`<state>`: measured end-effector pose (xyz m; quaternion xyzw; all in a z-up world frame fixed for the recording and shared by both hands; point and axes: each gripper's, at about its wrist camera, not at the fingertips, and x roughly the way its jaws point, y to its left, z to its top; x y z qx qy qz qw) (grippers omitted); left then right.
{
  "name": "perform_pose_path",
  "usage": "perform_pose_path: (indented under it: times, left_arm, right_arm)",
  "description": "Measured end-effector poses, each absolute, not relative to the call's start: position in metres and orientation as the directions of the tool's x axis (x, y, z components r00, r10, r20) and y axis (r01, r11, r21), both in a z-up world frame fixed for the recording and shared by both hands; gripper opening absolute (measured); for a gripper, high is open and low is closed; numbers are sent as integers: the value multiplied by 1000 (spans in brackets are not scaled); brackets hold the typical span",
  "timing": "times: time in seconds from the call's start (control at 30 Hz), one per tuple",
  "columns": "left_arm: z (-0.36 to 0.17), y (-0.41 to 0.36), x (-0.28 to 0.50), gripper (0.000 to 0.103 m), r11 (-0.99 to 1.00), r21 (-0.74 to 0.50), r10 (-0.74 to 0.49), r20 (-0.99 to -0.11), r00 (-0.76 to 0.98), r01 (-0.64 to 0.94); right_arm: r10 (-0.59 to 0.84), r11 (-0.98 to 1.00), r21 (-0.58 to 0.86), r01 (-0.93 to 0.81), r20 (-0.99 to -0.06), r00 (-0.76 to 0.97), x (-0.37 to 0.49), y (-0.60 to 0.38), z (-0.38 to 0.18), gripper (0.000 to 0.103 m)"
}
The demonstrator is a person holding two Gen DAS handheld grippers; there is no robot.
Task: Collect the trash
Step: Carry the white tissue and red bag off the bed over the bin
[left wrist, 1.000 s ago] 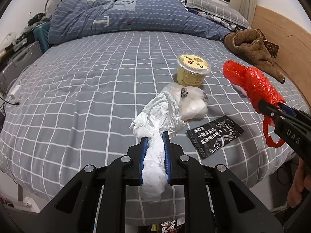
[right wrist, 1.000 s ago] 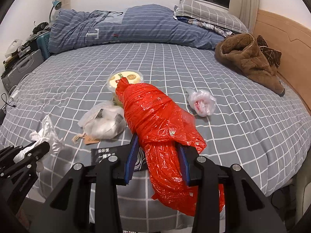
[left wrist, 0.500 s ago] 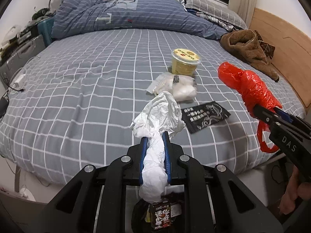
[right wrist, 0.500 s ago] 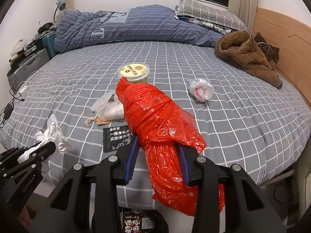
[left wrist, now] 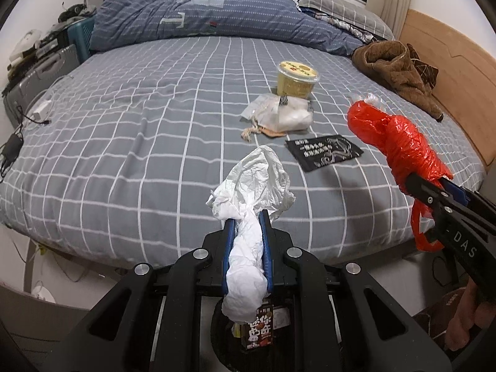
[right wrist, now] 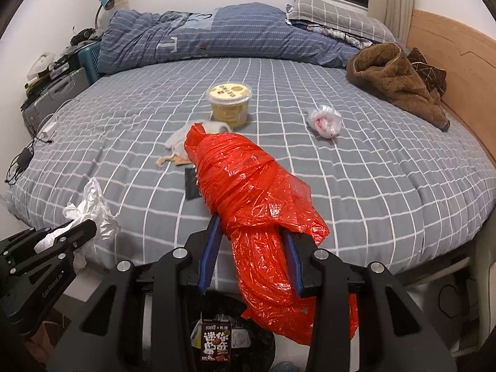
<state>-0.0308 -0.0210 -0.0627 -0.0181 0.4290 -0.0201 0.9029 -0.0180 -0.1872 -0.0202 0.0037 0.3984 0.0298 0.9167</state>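
Observation:
My left gripper (left wrist: 246, 217) is shut on a crumpled white plastic bag (left wrist: 251, 183), held off the bed's near edge above a black trash bin (left wrist: 257, 331). My right gripper (right wrist: 252, 223) is shut on a bundled red plastic bag (right wrist: 245, 179), also above the bin (right wrist: 229, 341). It shows in the left wrist view (left wrist: 393, 142) at the right. On the bed lie a yellow lidded tub (left wrist: 297, 79), a clear bag of white stuff (left wrist: 282, 113), a black sachet (left wrist: 325, 152) and a small clear knotted bag (right wrist: 324, 121).
The grey checked bed (left wrist: 124, 142) fills both views. A blue duvet (left wrist: 201, 15) and pillows lie at the far side, brown clothing (left wrist: 400, 68) at the right by the wooden headboard. Cases, cables and a charger (left wrist: 40, 111) sit at the left.
Both grippers have drawn back from the bed with their bags. The trash bin with a small carton inside has come into view below them.

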Motion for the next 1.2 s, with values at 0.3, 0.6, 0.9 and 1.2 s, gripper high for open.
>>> perform_pose_path:
  times: [0.3,0.6,0.9,1.2]
  left_arm:
    - [-71,-20,-56,15,999,-49,-47,-791,611,13]
    - [-83,-16,-81,15,999,-46,-34,-810,585,-5]
    - [-88,-14,-108,15,998,-52,-26,-834,550,-31]
    - [-86,-15,-130,15,998,-49,-18,-848,530,-44]
  right_arm:
    - [73,997,33,-74,-747,661,-44,-180,-29,37]
    - [88,996,46,-82,-762,642,-69,-176,-36,37]
    - [107,993,57,-102,-788,607,-96,-173,-47,37]
    - [126,991,78,-107,-808,576,-120,-167,-48,37]
